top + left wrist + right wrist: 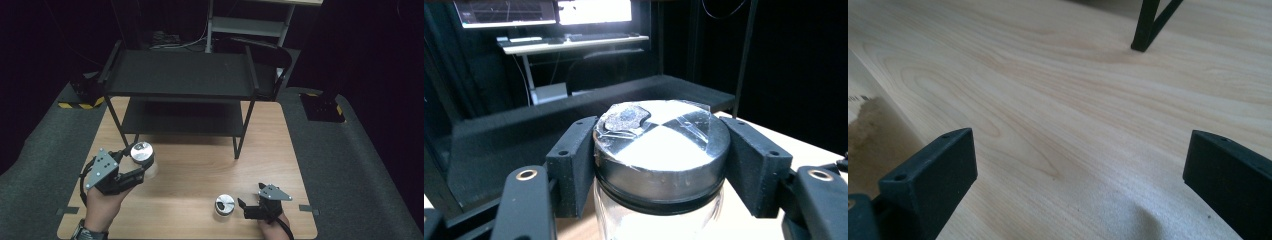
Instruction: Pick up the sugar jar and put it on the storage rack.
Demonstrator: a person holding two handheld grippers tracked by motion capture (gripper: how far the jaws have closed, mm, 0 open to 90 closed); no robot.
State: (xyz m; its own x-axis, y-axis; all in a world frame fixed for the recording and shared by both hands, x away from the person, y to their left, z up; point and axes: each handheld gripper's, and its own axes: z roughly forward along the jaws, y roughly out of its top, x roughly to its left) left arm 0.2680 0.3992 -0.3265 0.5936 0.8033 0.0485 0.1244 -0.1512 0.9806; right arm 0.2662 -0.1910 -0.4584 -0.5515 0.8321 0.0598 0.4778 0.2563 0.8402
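Note:
A clear glass jar (141, 152) with a shiny metal lid is held off the wooden table, at its left side, just before the black rack. My left gripper (134, 167) is shut on it. In the left gripper view both black pads (572, 165) press the sides of the jar (661, 150) just under the lid. A second, similar jar (225, 204) stands on the table near the front edge. Just right of it my right gripper (243, 206) rests low and open. In the right gripper view the right gripper (1083, 187) has only bare wood between its wide-set jaws.
A black two-level rack (180, 75) stands on the back half of the wooden table (200, 165); one of its legs (1147, 27) is ahead of the right gripper. Dark grey matting surrounds the table, and a desk with monitors (544, 12) lies beyond.

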